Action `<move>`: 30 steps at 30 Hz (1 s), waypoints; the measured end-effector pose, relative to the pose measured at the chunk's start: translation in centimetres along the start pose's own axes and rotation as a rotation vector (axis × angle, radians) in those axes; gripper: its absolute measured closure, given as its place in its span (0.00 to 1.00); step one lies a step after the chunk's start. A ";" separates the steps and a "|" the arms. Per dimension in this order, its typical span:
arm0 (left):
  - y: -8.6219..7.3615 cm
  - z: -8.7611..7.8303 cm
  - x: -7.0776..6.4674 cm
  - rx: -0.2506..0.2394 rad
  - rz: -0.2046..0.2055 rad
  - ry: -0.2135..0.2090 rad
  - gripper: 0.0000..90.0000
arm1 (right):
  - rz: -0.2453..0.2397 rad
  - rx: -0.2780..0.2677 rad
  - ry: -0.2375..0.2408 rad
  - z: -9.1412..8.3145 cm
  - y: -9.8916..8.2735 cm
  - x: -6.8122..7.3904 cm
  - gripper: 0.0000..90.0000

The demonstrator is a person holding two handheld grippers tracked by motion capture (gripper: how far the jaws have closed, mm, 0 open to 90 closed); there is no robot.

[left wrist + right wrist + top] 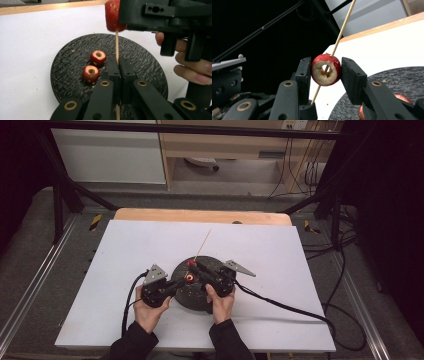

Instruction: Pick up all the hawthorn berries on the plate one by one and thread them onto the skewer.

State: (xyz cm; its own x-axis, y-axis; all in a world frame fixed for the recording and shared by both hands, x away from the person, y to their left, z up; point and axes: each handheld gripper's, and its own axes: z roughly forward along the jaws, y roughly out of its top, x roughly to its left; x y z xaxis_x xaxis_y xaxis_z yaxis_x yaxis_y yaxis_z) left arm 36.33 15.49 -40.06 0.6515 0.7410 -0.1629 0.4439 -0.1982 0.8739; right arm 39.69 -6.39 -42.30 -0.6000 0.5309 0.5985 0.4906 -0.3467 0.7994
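At the left, the left gripper [117,65] is clamping its jaws tight on the lower end of a thin wooden skewer [116,45], which is pointing up and away from the person along the line of those jaws. To its right, the right gripper [325,71] is squeezing a cored red fruit [326,70] between its pads, and the skewer is passing straight through the fruit's hollow middle. The coming move seems to turn on that alignment: the hole's axis is lying along the stick, so the fruit would have to slide down the skewer toward the left gripper, which is the nearer of the two to the stick's base.

The left gripper view is showing two more cored fruits [94,65] waiting on the round dark board [62,65]. The high view is showing the skewer's free tip [206,238] slanting out over the white table [125,320].
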 end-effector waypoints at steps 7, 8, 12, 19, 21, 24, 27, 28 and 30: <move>0.0 0.2 0.0 0.002 0.007 -0.003 0.98 | -0.007 0.021 -0.002 -0.1 -0.5 0.1 0.69; 0.0 0.2 0.0 0.000 0.006 -0.005 0.98 | -0.006 0.025 -0.002 -0.1 -0.5 0.2 0.69; 0.0 0.3 0.0 0.001 0.007 -0.006 0.98 | -0.008 0.041 0.003 -0.2 -0.9 0.2 0.69; -0.1 0.2 0.0 -0.001 0.017 -0.011 0.98 | -0.016 0.058 0.003 -0.3 -0.9 0.3 0.68; -0.2 0.1 0.0 0.004 0.024 -0.010 0.98 | -0.029 0.061 0.000 -0.4 -0.7 0.4 0.65; -0.4 -0.2 0.2 0.005 0.022 -0.009 0.98 | -0.058 0.069 -0.018 -0.7 -0.3 0.6 0.58; -0.8 -0.6 0.6 0.008 0.019 -0.006 0.98 | -0.094 0.080 -0.027 -1.1 0.3 0.7 0.51; -0.9 -0.8 0.7 0.011 0.017 -0.008 0.98 | -0.103 0.086 -0.029 -1.3 0.5 0.7 0.48; -1.2 -1.1 1.0 0.016 0.018 -0.009 0.98 | -0.121 0.108 -0.041 -1.6 0.9 0.6 0.42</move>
State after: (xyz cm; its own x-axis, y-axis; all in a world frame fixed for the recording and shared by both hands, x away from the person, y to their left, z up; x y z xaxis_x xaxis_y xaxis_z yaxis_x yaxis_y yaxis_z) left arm 35.78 17.18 -40.74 0.6649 0.7314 -0.1517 0.4419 -0.2214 0.8693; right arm 38.77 -7.66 -41.15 -0.6335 0.5960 0.4934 0.4824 -0.1944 0.8541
